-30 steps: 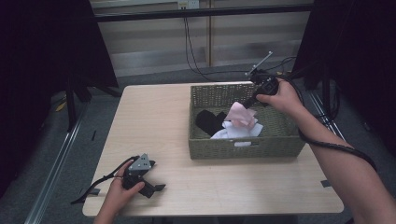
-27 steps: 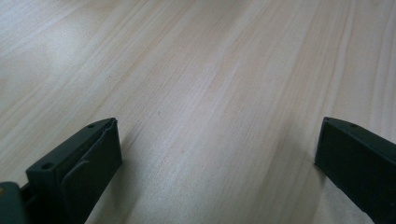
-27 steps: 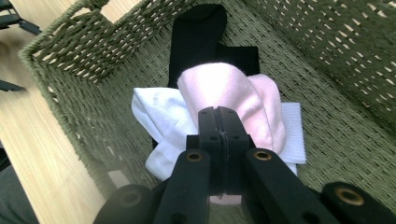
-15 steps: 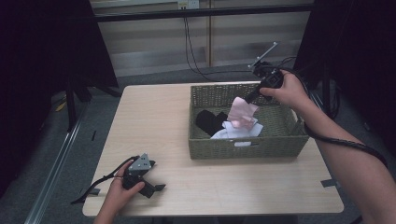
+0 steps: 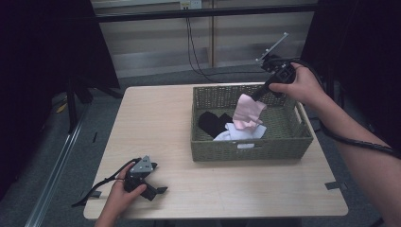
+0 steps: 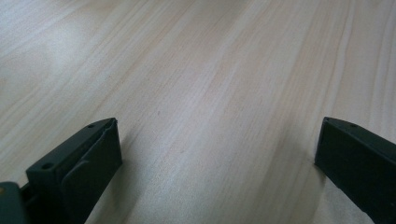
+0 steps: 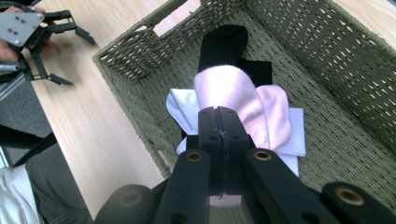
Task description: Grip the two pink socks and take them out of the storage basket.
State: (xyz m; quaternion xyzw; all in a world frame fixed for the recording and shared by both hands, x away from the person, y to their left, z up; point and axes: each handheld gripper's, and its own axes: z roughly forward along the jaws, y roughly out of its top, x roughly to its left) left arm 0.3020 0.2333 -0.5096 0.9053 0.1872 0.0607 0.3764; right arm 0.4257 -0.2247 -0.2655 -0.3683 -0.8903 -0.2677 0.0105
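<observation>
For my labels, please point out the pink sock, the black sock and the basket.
pink sock (image 5: 248,111), high view, middle of hanging cloth.
black sock (image 7: 224,44), right gripper view, upper part.
basket (image 5: 250,152), high view, front wall.

A pale wood-grain worktop (image 5: 161,123) with rounded corners carries a green woven basket (image 5: 250,149) on its right half, toward three o'clock, the basket's base flat on the wood and its long side parallel to the near edge. At about seven o'clock, close to the near-left corner, the left gripper (image 5: 158,190) rests on the worktop under a hand, jaws spread wide apart, its black cable (image 5: 101,187) trailing toward the left edge.
</observation>
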